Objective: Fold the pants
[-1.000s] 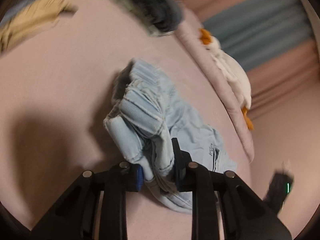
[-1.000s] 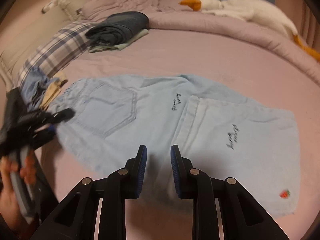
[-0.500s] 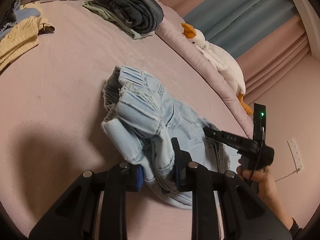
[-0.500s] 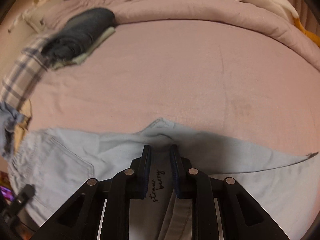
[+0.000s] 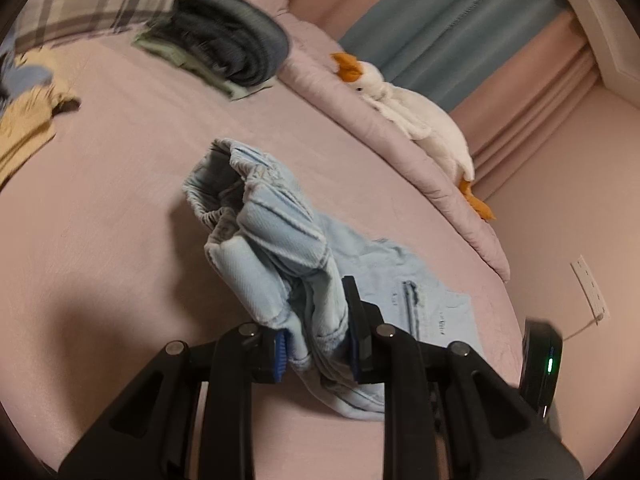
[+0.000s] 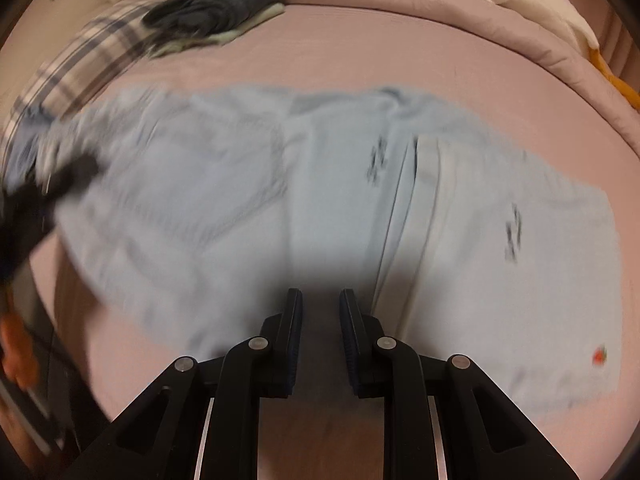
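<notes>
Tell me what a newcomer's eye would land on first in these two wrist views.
First, the light blue pants spread across the pink bed sheet, with their waistband end bunched between the pads of the left gripper at the bottom of the left wrist view. Next, the white plush goose lying along the rolled quilt at the bed's far edge. The right gripper hangs over the pants with nothing between its pads.

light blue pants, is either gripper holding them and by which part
The left gripper holds the light blue pants by the bunched waistband; the right gripper holds nothing.
</notes>
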The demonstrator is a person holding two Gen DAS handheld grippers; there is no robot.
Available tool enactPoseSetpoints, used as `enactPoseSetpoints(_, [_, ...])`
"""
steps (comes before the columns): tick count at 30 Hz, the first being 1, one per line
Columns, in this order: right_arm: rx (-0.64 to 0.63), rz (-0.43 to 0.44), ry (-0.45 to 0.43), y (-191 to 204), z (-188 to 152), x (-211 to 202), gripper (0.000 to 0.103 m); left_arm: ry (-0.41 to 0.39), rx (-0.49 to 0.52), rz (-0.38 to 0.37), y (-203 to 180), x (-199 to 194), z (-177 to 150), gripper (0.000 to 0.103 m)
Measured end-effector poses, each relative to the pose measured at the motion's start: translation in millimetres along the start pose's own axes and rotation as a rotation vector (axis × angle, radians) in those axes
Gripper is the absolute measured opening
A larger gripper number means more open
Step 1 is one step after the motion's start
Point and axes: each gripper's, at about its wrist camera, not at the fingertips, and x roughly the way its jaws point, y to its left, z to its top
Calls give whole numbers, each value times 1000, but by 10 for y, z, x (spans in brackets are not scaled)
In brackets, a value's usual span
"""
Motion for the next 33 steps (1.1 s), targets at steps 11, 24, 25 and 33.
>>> enactPoseSetpoints(11, [92, 94, -173, -374, -256, -603, 22, -23, 114, -23, -385, -42, 126, 22])
enactPoseSetpoints(24, [286, 328, -146, -884, -425, -307, 23, -9, 288, -115, -1123, 69, 116, 22])
enactPoseSetpoints(25, [349, 376, -160, -1022, -491, -325, 28, 0, 308, -126, -1192, 97, 93, 22])
enactPoseSetpoints(33, [948, 964, -373, -1931, -1145, -194, 57, 176, 466, -171, -1608, 608, -315, 30])
